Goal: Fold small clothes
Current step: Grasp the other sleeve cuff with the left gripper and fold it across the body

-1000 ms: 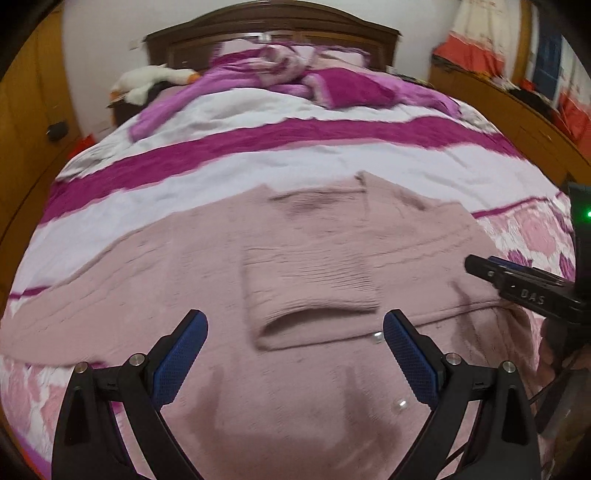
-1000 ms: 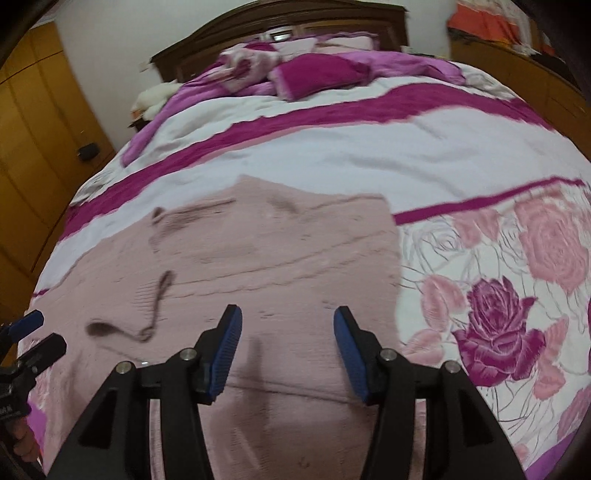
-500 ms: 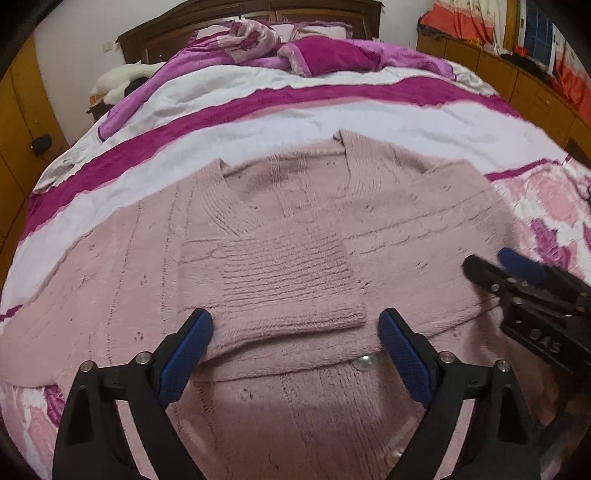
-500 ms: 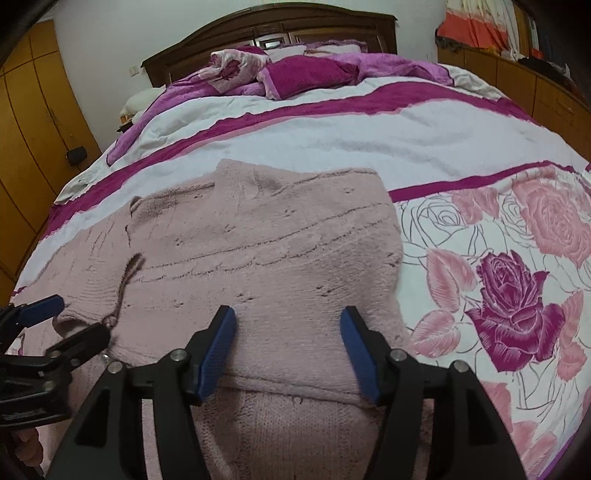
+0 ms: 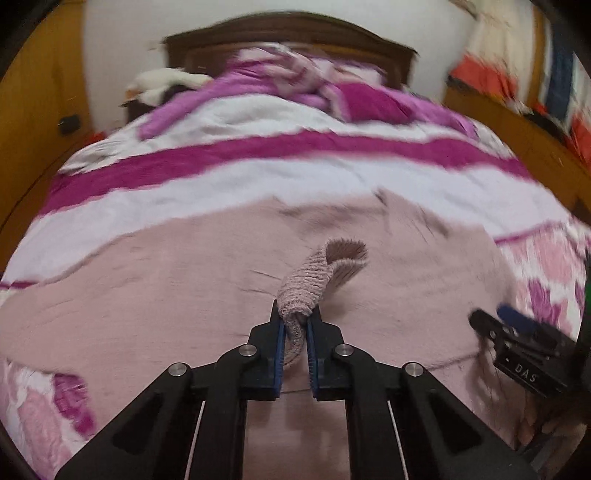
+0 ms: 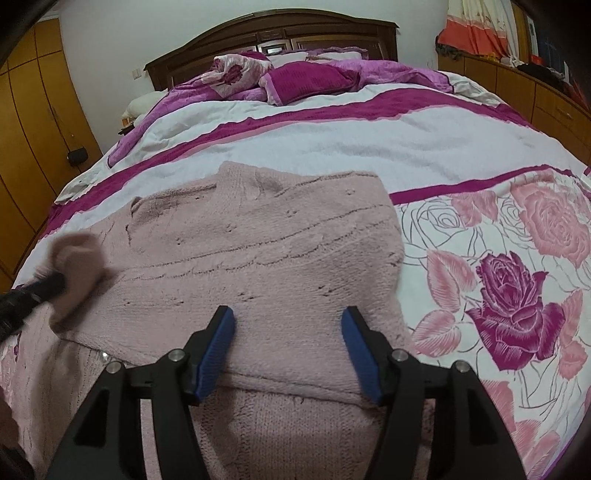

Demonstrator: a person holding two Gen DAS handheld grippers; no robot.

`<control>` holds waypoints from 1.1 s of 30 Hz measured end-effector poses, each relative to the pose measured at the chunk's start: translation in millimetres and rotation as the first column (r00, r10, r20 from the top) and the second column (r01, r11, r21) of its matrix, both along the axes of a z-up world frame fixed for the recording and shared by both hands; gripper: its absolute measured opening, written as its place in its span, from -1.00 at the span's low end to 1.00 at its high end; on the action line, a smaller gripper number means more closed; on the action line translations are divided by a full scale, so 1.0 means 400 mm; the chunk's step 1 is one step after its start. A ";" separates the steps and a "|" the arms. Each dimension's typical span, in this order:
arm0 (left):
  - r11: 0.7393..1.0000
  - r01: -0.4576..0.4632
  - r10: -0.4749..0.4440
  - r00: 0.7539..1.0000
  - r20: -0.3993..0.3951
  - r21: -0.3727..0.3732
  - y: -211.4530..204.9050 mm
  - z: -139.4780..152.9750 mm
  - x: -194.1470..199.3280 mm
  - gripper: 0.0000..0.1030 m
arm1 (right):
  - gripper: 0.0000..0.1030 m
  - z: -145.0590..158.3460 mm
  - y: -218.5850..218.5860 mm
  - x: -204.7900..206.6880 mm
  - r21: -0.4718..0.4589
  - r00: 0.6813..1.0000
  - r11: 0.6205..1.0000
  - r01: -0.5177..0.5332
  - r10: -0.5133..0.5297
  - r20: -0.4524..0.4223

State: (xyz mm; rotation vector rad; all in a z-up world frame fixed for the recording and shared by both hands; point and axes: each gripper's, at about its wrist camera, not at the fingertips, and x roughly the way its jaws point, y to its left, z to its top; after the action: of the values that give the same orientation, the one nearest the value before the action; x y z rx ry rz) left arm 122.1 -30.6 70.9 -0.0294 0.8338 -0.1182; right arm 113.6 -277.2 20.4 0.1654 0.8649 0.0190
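Note:
A pale pink knitted sweater (image 5: 147, 314) lies spread across the bed, its right side folded over (image 6: 258, 251). My left gripper (image 5: 295, 321) is shut on the ribbed sleeve cuff (image 5: 314, 280), which stands bunched up above the sweater. The right wrist view shows that cuff (image 6: 79, 258) blurred at the left, with the left gripper (image 6: 55, 282) on it. My right gripper (image 6: 288, 325) is open, its blue pads astride the folded edge of the sweater without pressing on it. It also shows at the right edge of the left wrist view (image 5: 495, 321).
The bed has a white and magenta striped cover (image 6: 332, 147) and a rose-print part (image 6: 517, 295) to the right of the sweater. Pillows (image 6: 306, 81) and a dark headboard (image 6: 273, 29) lie at the far end. Wooden wardrobes (image 6: 33, 129) stand left, low cabinets (image 6: 517, 85) right.
My left gripper went from wide open over the folded sleeve to shut on its cuff, and the cuff now stands bunched up. The right gripper's jaws widened a little and it sank slightly.

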 end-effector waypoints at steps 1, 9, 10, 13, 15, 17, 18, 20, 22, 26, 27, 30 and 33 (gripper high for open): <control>1.000 -0.029 0.029 1.000 0.010 -0.004 0.029 0.007 -0.007 -1.00 | 0.25 0.002 -0.001 -0.001 0.003 1.000 1.000 0.000 0.000 0.004; 0.970 -0.237 0.231 0.969 -0.088 -0.062 0.240 -0.072 -0.021 -1.00 | 0.25 0.008 -0.001 -0.010 0.022 1.000 1.000 0.007 -0.007 0.021; 0.964 -0.253 0.243 0.963 -0.117 -0.081 0.258 -0.091 -0.020 -1.00 | 0.25 0.008 0.000 -0.009 0.020 1.000 1.000 0.006 -0.007 0.021; 0.951 -0.276 0.251 0.953 -0.167 -0.143 0.300 -0.132 -0.028 -1.00 | 0.25 0.008 0.001 -0.009 0.016 1.000 1.000 0.003 -0.004 0.020; 0.951 -0.270 0.248 0.957 -0.153 -0.147 0.309 -0.125 -0.037 -1.00 | 0.25 0.007 0.001 -0.009 0.016 1.000 1.000 0.002 -0.002 0.018; 0.950 -0.295 0.282 0.952 -0.119 -0.106 0.323 -0.105 -0.047 -1.00 | 0.26 0.006 0.001 -0.009 0.016 1.000 1.000 0.000 -0.001 0.018; 0.947 -0.306 0.296 0.949 -0.107 -0.095 0.330 -0.094 -0.049 -1.00 | 0.26 0.006 0.002 -0.009 0.017 1.000 1.000 0.001 -0.002 0.017; 0.933 -0.346 0.338 0.937 -0.088 -0.099 0.355 -0.076 -0.057 -1.00 | 0.26 0.005 0.002 -0.009 0.018 1.000 1.000 0.001 -0.001 0.018; 0.920 -0.369 0.359 0.929 -0.094 -0.135 0.375 -0.065 -0.064 -1.00 | 0.26 0.006 0.003 -0.009 0.017 1.000 1.000 0.002 -0.002 0.017; 0.918 -0.341 0.327 0.939 -0.103 -0.201 0.376 -0.050 -0.062 -1.00 | 0.26 0.010 0.001 -0.007 0.028 1.000 1.000 -0.006 0.006 0.012; 0.924 -0.322 0.306 0.946 -0.104 -0.208 0.364 -0.047 -0.055 -1.00 | 0.26 0.017 -0.003 -0.002 0.043 1.000 0.999 -0.015 0.015 0.006; 0.943 -0.261 0.245 0.964 -0.099 -0.207 0.322 -0.040 -0.032 -1.00 | 0.26 0.049 -0.014 0.013 0.066 0.999 0.997 -0.042 0.042 0.006; 0.959 -0.212 0.198 0.976 -0.092 -0.189 0.281 -0.039 -0.005 -1.00 | 0.26 0.100 -0.021 0.049 0.018 0.997 0.997 -0.076 0.076 0.033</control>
State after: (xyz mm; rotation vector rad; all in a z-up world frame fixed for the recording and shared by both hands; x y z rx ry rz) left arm 120.0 81.9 55.3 -0.3089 0.8836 -0.0042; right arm 133.3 -285.7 60.4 0.1497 0.8385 0.1010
